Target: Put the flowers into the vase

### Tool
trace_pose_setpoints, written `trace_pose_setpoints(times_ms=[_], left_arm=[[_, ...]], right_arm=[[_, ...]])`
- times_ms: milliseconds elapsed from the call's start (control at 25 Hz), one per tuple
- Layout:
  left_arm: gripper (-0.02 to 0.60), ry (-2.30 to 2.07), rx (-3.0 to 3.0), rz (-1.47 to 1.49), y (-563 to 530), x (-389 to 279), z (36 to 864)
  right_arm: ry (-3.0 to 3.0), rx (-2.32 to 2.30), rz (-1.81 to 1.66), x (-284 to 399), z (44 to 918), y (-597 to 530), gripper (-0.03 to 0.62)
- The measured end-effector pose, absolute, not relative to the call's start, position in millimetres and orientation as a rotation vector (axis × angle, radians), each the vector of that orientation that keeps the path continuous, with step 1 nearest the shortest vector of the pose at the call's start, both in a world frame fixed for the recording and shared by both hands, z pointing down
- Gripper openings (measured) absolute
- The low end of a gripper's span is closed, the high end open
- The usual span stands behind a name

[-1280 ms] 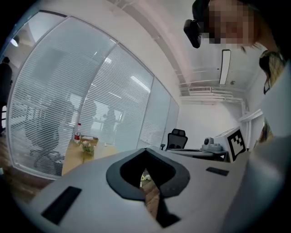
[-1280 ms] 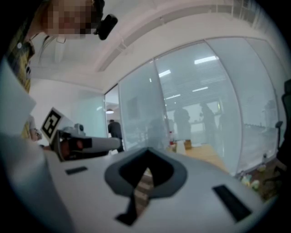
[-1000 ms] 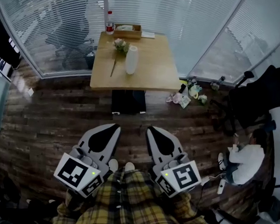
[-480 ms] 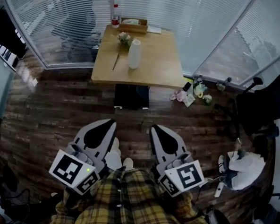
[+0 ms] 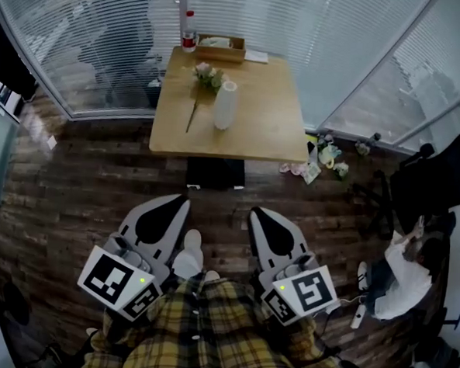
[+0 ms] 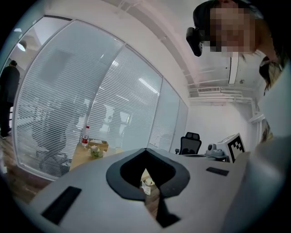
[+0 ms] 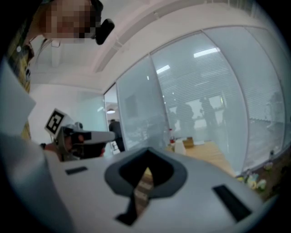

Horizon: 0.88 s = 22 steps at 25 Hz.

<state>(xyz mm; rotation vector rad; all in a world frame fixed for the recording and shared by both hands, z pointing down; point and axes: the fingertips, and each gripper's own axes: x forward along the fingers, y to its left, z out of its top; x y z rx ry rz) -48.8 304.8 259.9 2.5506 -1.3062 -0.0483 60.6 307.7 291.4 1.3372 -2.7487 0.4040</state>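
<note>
left gripper [image 5: 179, 209]: I hold it low in front of me, jaws closed on each other, nothing between them.
right gripper [image 5: 260, 218]: beside the left, jaws closed too; only a thin slit of floor shows through them.
marker cubes: two, one at the back of each gripper, left [image 5: 120, 281] and right [image 5: 304, 290].
plaid shirt [image 5: 205, 337]: fills the bottom edge and hides my hands; one pale shoe [image 5: 188, 244] shows between the grippers.
flowers [image 5: 207, 74]: one bunch, lying flat on the table, blooms at the far end, stem running toward me just left of the vase. The blooms are too small to count, and I cannot tell whether they touch the vase.
vase [image 5: 225, 106]: one, white, upright, well apart from both grippers.
table [image 5: 264, 131]: one, wooden, against the glass wall.
far edge of the table: one bottle [image 5: 189, 38] and one wooden box [image 5: 220, 47], its contents unclear.
floor clutter [image 5: 323, 155]: small things by the glass, too small to name.
seated person [image 5: 402, 271]: one, partly cut off at the right.
</note>
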Motion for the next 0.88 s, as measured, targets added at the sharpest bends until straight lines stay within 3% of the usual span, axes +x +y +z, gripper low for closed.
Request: trace_pose_setpoints(times_ms=[520, 880], left_arm=[[0.011, -1.258, 2.557, -0.048, 196.0, -109.8, 265.7], [0.011, -1.21, 2.501, -0.031, 153.2, -108.8, 286.1]], right_arm=[[-2.705, 1.36, 0.411, -1.9, 293.7, 199.5, 0.012], [-2.651, 1.342, 0.498, -1.7, 312.6, 162.7, 0.011]])
